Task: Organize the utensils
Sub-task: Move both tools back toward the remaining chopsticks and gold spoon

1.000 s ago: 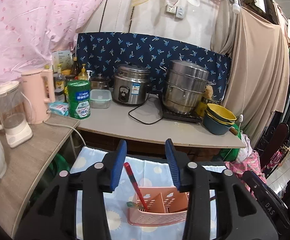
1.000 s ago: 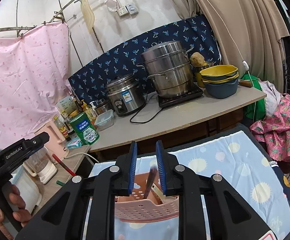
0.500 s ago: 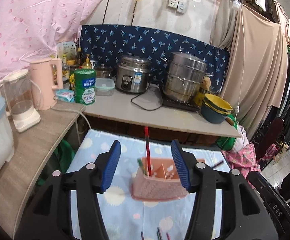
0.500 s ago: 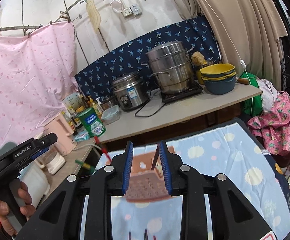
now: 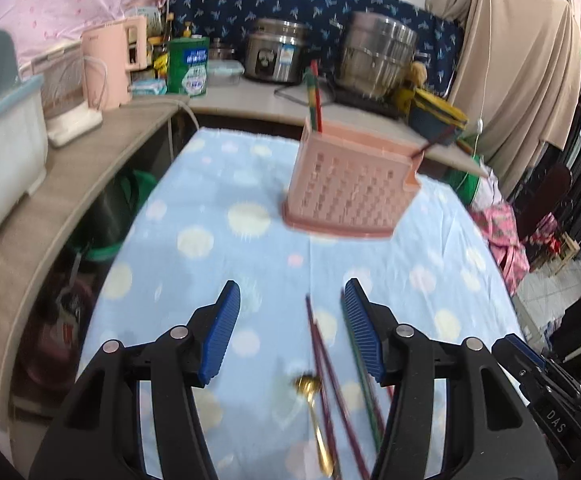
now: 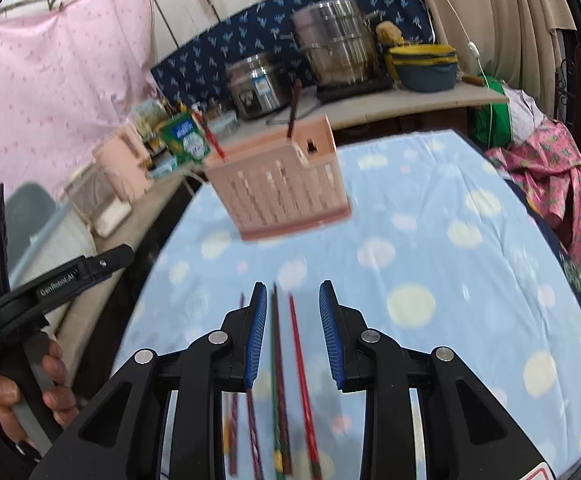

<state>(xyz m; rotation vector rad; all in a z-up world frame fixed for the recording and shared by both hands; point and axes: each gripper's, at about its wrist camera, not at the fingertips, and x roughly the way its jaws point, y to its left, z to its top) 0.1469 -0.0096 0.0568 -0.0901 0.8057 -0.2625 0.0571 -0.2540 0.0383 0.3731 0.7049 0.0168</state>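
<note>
Item: pink slotted utensil holder (image 5: 350, 188), standing upright on the blue dotted tablecloth (image 5: 218, 240), well ahead of both my claws. It is already holding a red chopstick and a green one (image 5: 313, 96) at its left end, and one dark stick (image 6: 293, 110) is leaning out toward the other end.

Item: loose chopsticks (image 6: 280, 380), several, red, dark and green, lying flat on the cloth directly beneath me. A small gold spoon (image 5: 310, 394) is lying beside them.

Item: my left gripper (image 5: 292, 328), hanging over the cloth with its jaws spread wide and nothing between them.

Item: my right gripper (image 6: 292, 332), jaws parted and empty, straddling two of the loose chopsticks from above without touching them, as far as I can tell.

Status: I am judging the job as partly done. Three pieces are filed in the holder; the chopsticks on the cloth and the spoon are still waiting to go in.
</note>
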